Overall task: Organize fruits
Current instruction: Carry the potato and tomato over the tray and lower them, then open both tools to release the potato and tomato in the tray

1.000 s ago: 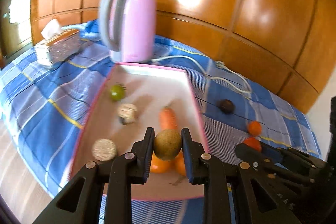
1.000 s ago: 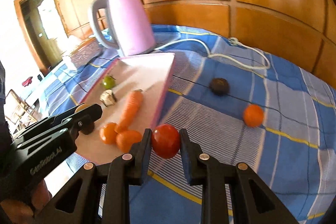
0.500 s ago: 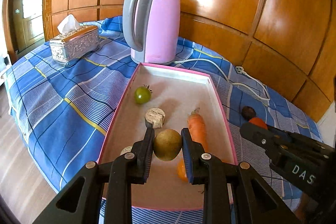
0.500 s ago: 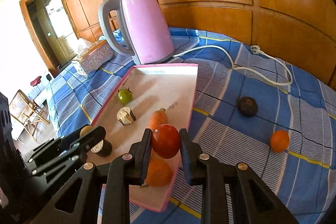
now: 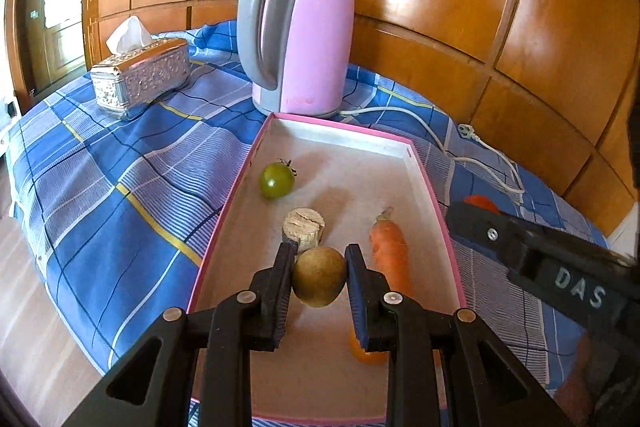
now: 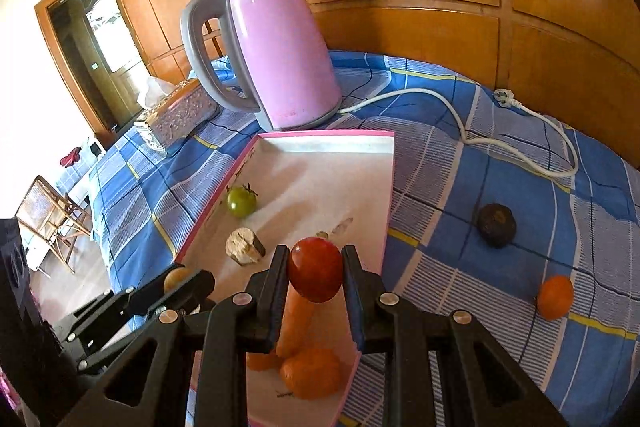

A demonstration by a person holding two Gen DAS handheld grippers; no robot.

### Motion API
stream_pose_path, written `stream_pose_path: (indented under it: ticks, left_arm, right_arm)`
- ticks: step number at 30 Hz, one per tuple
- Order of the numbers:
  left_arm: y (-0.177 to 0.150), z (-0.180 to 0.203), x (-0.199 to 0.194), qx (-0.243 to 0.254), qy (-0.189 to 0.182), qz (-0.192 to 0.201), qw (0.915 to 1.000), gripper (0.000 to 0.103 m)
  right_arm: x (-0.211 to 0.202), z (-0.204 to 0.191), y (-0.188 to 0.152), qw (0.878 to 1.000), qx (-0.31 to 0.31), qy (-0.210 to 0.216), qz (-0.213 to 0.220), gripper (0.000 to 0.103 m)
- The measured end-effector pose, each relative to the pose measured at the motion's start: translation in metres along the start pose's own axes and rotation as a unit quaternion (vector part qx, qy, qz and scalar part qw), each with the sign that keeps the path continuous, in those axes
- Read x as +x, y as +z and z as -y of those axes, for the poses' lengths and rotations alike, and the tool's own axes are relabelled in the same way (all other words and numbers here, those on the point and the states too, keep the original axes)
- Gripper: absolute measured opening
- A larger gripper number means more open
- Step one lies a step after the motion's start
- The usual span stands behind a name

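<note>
Left wrist view: the left gripper (image 5: pixel 319 281) clenches a brownish-green round fruit (image 5: pixel 319 282) above the near half of the pink-rimmed tray (image 5: pixel 431 187). Just beyond its tips sit a cork-like stub (image 5: pixel 304 230) and a green tomato (image 5: pixel 276 180); a carrot (image 5: pixel 390 254) lies just to their right. In the right wrist view, the right gripper (image 6: pixel 315 275) grasps a red tomato (image 6: pixel 315 274) over the tray's near right part, with the carrot and two oranges (image 6: pixel 312 373) directly beneath. Well off to its right, a dark fruit (image 6: pixel 497 225) and another orange (image 6: pixel 555 297) wait on the blue checked cloth (image 6: pixel 460 267); a pink kettle (image 6: pixel 276 55) stands beyond the tray. Both fruits appear mid-delivery. The next move likely calls for lowering each onto bare tray floor, clear of its neighbours, before the jaws part; round fruit could roll.
</note>
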State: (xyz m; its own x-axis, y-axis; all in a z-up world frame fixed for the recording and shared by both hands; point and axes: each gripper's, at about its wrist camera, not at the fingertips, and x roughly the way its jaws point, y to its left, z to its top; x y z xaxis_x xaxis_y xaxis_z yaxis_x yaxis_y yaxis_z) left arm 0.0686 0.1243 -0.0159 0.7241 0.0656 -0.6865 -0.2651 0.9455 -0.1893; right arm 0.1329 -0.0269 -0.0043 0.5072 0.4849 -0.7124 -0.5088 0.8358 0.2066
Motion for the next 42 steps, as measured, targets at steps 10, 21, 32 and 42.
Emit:
stream_pose_path:
  ticks: [10,21,32,42]
  left_arm:
    - [0.001,0.004,0.003,0.003,0.004,-0.002,1.0,0.026]
    - [0.001,0.004,0.001,0.002,0.007,-0.001,1.0,0.039]
    - [-0.003,0.007,-0.005,0.003,0.002,-0.005,1.0,0.04]
    - [-0.009,0.014,-0.013,0.015,0.0,-0.005,0.9999,0.04]
  right_arm:
    - [0.013,-0.003,0.008,1.0,-0.004,-0.007,-0.003,0.026]
    - [0.019,-0.006,0.006,1.0,-0.006,-0.008,-0.008,0.031]
    - [0.001,0.005,-0.014,1.0,0.026,-0.012,-0.006,0.031]
    - [-0.016,0.018,-0.032,0.998,0.048,-0.037,0.002,0.031]
